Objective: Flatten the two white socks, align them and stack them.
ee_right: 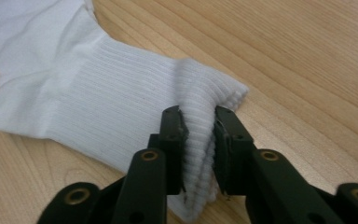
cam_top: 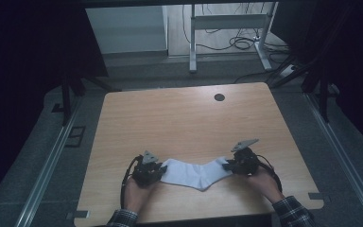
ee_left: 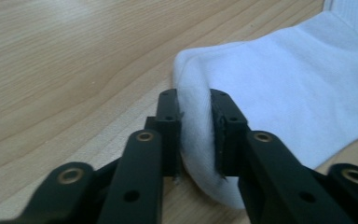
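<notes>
High view: white sock (cam_top: 196, 173) flat on table (cam_top: 179, 118); left tool (cam_top: 157, 170) pinches toe end, right tool (cam_top: 228, 164) apparently cuff.

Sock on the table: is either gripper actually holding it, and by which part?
Both are. The left gripper pinches the white sock at its smooth toe end; the right gripper pinches its ribbed cuff end. The sock's middle lies on the wooden table.

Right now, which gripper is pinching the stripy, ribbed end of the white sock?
The right gripper. It pinches the ribbed cuff end of the sock, while the left gripper pinches the smooth, rounded toe end.
</notes>
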Tool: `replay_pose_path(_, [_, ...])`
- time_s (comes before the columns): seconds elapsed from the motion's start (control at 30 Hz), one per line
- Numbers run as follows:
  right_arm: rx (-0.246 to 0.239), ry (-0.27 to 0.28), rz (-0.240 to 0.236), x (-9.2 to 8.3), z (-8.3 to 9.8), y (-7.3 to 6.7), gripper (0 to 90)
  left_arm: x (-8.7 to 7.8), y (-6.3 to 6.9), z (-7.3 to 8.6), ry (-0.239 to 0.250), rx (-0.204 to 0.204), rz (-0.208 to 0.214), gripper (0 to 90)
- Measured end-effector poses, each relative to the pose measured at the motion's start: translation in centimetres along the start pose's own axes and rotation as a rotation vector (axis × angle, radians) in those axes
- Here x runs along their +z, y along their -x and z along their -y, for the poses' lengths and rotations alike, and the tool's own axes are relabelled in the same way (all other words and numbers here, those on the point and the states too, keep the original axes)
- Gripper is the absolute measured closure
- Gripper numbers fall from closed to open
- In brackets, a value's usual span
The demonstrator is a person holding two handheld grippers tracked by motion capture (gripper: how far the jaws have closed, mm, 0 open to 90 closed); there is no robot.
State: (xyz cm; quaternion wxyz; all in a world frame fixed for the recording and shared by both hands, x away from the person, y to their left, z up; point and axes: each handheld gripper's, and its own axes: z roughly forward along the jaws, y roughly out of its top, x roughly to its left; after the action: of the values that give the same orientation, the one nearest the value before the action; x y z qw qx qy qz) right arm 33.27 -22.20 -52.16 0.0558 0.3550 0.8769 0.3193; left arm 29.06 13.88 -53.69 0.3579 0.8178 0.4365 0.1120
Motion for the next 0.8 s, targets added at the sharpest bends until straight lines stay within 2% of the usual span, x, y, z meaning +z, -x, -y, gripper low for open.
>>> replay_pose_path(0.1, [-0.012,-0.006,0.016,-0.1,-0.1,-0.3,76.1,-0.1,0.1,-0.2,-0.006,0.01,-0.013,81.2])
replay_pose_path(0.27, [-0.023,-0.003,0.023,-0.2,-0.3,-0.4,76.4,-0.5,0.3,-0.5,0.012,0.021,-0.026,82.4])
replay_pose_path(0.5, [-0.02,0.045,0.014,-1.2,-1.0,-0.3,76.5,-1.9,0.3,-1.1,0.047,0.039,-0.038,82.4])
replay_pose_path(0.8, [-0.029,0.088,0.02,-2.3,-2.0,-0.2,76.4,-2.6,0.1,-2.4,0.069,0.056,-0.051,82.4])
